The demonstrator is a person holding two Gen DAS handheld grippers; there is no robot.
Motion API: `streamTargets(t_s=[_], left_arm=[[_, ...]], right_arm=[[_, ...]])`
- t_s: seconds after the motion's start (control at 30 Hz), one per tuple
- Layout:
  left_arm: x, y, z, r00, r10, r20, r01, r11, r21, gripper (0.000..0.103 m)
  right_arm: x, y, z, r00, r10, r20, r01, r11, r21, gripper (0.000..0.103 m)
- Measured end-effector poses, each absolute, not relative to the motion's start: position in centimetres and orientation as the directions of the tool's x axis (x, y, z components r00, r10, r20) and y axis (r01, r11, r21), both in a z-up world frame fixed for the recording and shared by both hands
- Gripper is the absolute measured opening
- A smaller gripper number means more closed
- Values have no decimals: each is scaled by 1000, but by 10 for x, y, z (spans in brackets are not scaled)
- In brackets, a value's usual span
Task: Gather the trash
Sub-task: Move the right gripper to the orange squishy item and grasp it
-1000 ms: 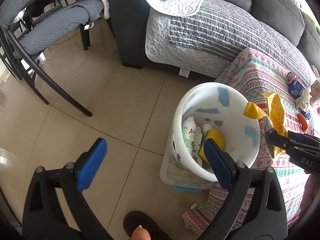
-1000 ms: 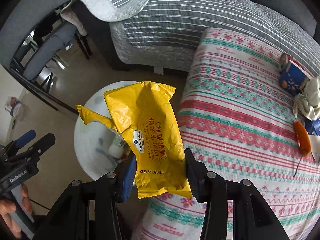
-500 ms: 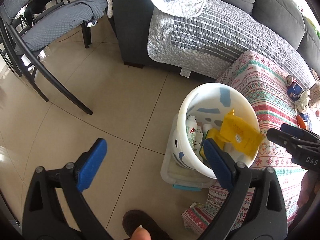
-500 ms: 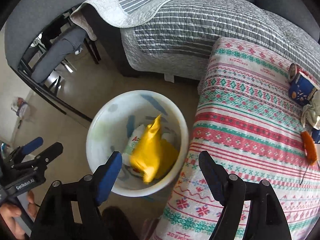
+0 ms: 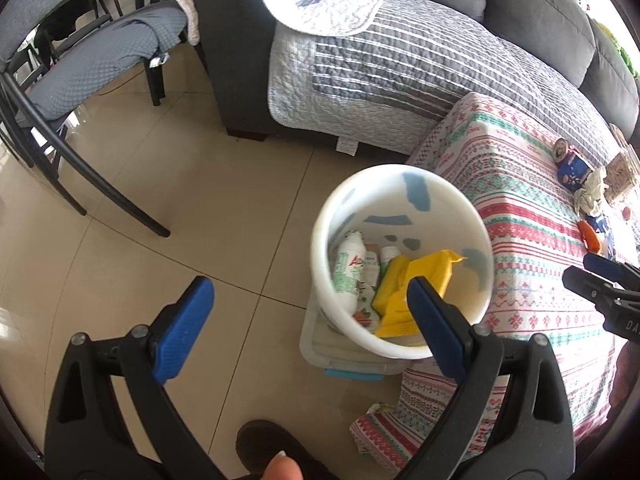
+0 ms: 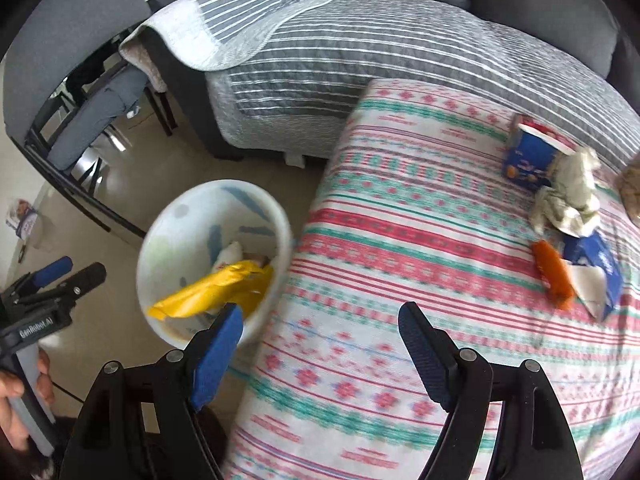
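A white trash bin (image 5: 400, 184) stands on the floor beside the table; it also shows in the right wrist view (image 6: 276, 216). A yellow snack wrapper (image 5: 424, 272) lies inside it on bottles and other trash, seen too in the right wrist view (image 6: 216, 292). My left gripper (image 5: 308, 320) is open and empty, above the floor left of the bin. My right gripper (image 6: 320, 332) is open and empty over the table's edge. On the patterned tablecloth (image 6: 400, 240) lie a blue cup (image 6: 528, 152), crumpled paper (image 6: 568, 192), an orange wrapper (image 6: 554, 276) and a blue packet (image 6: 600, 268).
A grey sofa with a striped quilt (image 5: 380, 52) stands behind the bin and table. A dark chair (image 5: 100, 68) stands at the left on the tiled floor (image 5: 160, 200). A plastic box (image 5: 344, 356) sits under the bin. My shoe (image 5: 260, 452) is at the bottom.
My right gripper opened and the yellow wrapper dropped into the bin. The right gripper then swung right over the table. The left gripper stayed open and shifted slightly.
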State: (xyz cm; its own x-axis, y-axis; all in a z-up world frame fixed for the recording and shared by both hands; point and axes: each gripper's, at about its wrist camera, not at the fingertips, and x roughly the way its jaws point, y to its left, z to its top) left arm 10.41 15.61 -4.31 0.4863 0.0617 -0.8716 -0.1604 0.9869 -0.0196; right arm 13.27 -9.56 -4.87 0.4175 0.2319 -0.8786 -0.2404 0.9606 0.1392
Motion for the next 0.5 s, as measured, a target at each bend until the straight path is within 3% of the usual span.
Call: streamTargets(t_s=[0.5], left_arm=[[128, 87, -37, 484, 17, -875, -68, 998, -18, 97]], right_arm=[[142, -244, -53, 467, 83, -880, 22, 994, 105, 82]])
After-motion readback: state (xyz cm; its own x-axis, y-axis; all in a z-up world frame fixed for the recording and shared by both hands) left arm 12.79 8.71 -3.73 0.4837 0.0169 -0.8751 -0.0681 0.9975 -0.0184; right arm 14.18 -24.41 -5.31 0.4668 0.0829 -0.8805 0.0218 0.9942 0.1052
